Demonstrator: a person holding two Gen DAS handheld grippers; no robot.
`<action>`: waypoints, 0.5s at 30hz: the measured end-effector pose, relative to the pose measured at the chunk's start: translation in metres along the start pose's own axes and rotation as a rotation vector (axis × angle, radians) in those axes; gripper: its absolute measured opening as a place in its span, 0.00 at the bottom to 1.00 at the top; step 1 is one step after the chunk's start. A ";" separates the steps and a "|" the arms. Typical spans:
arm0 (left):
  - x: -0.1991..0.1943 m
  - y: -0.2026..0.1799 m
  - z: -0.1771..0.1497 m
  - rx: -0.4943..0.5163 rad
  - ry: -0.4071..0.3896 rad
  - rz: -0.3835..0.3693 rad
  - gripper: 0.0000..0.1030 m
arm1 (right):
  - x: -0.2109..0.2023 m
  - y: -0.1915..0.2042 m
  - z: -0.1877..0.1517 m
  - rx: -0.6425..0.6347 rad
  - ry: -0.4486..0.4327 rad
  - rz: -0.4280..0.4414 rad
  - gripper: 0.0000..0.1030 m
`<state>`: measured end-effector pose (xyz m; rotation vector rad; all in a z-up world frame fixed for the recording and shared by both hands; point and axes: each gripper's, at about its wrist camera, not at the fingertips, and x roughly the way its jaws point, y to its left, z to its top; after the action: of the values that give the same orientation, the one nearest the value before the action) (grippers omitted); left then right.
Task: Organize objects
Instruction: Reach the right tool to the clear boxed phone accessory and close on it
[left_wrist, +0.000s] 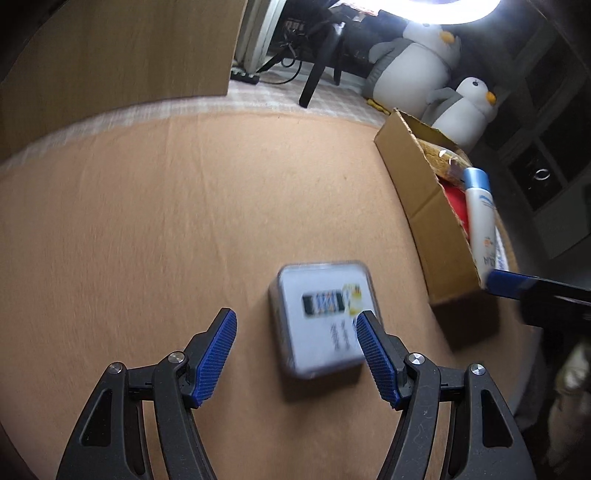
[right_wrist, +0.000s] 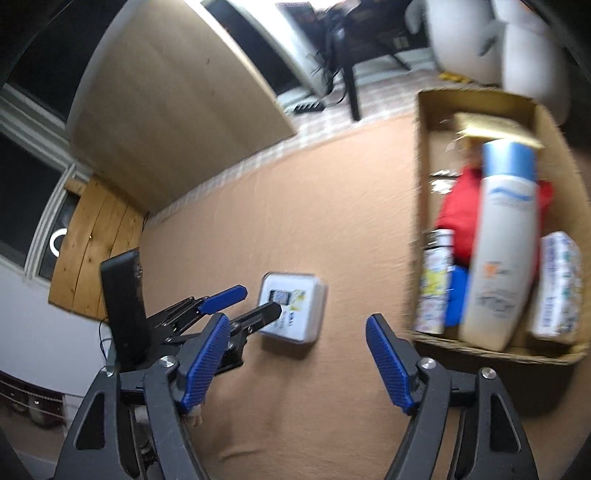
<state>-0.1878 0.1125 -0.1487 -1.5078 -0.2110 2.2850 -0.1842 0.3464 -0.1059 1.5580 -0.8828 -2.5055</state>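
**Both tongs open over the tan cloth**

My left tongs (left_wrist: 295, 325) are open and hold nothing. The little clear case (left_wrist: 323, 319) with the white label lies flat on the tan cloth (left_wrist: 166, 221), just in front of them and a bit to the right. The right blue pad (left_wrist: 373, 354) sits over the case's near right corner in my view, but I cannot tell if it touches. (The case looks blurry.)

My right tongs (right_wrist: 295, 328) are open too, with only cloth between the pads. From this side the same case lies ahead and a little to the left, and the left tongs reach in from the left with their tips at its near left edge.

The cardboard box (right_wrist: 421, 206) sits ahead and to the right of my right tongs. Inside it stands a tall white bottle with a blue cap (right_wrist: 502, 236), leaning back. Left of the bottle is a small printed can (right_wrist: 436, 280), behind it something red (right_wrist: 458, 214), and right of it a white printed pack (right_wrist: 557, 284).
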 end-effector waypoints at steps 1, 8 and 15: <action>0.000 0.004 -0.003 -0.007 0.006 -0.017 0.69 | 0.005 0.002 0.000 -0.003 0.011 0.000 0.64; 0.003 0.011 -0.010 -0.034 0.018 -0.063 0.69 | 0.055 0.012 0.007 0.009 0.120 -0.008 0.50; 0.010 0.012 -0.009 -0.034 0.036 -0.087 0.69 | 0.080 0.011 0.015 0.004 0.160 -0.074 0.50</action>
<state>-0.1863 0.1051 -0.1650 -1.5245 -0.3006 2.1947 -0.2380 0.3161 -0.1596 1.7942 -0.8241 -2.3849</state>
